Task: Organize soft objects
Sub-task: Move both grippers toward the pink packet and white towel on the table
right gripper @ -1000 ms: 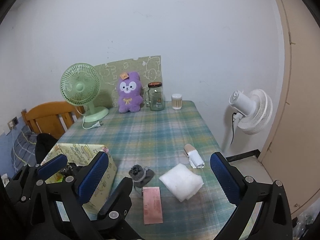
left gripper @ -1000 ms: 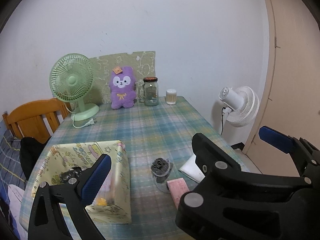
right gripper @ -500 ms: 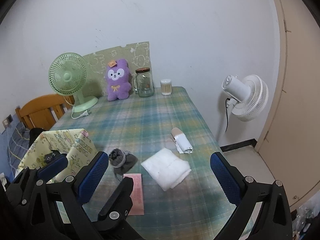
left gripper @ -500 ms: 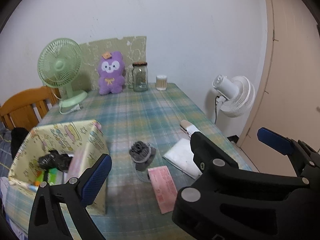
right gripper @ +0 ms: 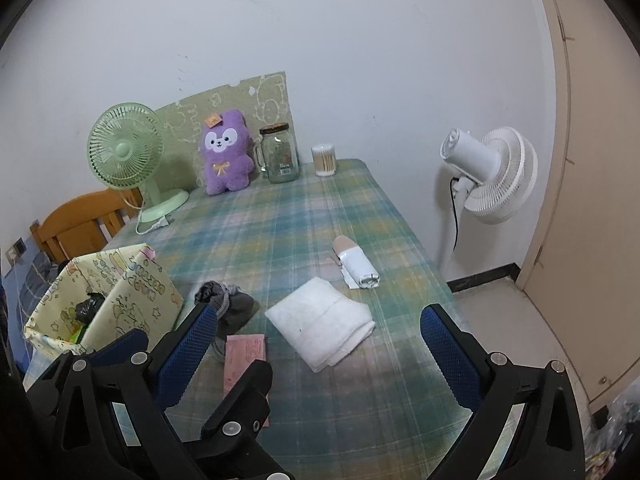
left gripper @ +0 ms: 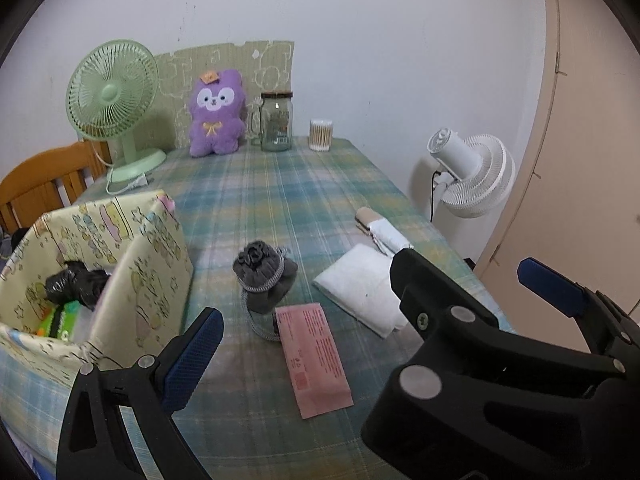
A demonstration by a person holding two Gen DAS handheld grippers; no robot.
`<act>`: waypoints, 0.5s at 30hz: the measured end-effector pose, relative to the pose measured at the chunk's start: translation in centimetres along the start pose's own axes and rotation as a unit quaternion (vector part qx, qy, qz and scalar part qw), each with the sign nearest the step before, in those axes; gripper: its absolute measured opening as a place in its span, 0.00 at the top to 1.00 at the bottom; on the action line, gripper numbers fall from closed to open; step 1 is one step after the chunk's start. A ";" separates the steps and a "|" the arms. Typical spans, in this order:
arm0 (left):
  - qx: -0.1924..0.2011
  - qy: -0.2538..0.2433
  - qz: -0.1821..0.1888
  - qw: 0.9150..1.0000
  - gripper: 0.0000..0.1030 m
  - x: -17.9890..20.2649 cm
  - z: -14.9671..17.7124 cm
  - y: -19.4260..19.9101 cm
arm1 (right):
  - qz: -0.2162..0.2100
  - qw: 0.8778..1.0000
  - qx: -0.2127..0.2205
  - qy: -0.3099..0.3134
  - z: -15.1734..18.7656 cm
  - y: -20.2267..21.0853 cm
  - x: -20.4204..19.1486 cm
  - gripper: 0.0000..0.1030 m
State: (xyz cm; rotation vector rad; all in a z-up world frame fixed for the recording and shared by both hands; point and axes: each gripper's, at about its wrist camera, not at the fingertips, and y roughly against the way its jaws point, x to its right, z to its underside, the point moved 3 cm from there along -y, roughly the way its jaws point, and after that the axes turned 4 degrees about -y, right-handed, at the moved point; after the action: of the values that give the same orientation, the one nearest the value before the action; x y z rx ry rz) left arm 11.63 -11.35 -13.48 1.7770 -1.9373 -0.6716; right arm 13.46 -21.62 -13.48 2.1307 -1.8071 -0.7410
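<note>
From the left wrist view, the left gripper is seen with its blue-padded fingers spread wide and nothing held between them, raised over the near end of the plaid table. The fabric storage box is taken as the landmark here: a black bundle is seen inside it, with something green beneath. Just right of the box, a rolled grey sock is found standing on the cloth, and a pink packet lies touching the sock's near side. Further right of the box, a folded white towel is laid flat, and a white roll with a tan end lies just behind it. Well behind the box, a green fan, a purple plush, a glass jar and a tub of cotton swabs are lined along the wall. A white fan stands off the table's right edge.

From the right wrist view, the right gripper is likewise held wide apart and empty, hovering above the towel. The box sits at left, the sock just right of it, the packet partly hidden behind the black frame of the other gripper, and the roll beyond the towel.
</note>
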 end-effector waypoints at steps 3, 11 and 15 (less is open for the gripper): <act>-0.011 0.001 -0.002 1.000 0.02 0.0 0.5 -0.8 | 0.003 1.000 -0.006 -0.002 0.6 -0.6 0.2 0.00; -0.042 0.002 -0.020 0.999 0.02 -0.1 2.1 -3.2 | 0.010 1.000 -0.025 -0.011 2.0 -2.4 1.1 0.00; -0.064 0.003 -0.017 0.998 0.08 -0.1 3.2 -4.4 | 0.017 0.999 -0.038 -0.012 2.9 -3.3 1.5 0.00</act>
State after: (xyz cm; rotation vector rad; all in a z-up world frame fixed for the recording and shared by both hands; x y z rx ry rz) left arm 13.18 -11.28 -18.64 1.7355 -1.8201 -0.7825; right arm 14.85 -22.06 -17.86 2.0458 -1.7926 -0.8165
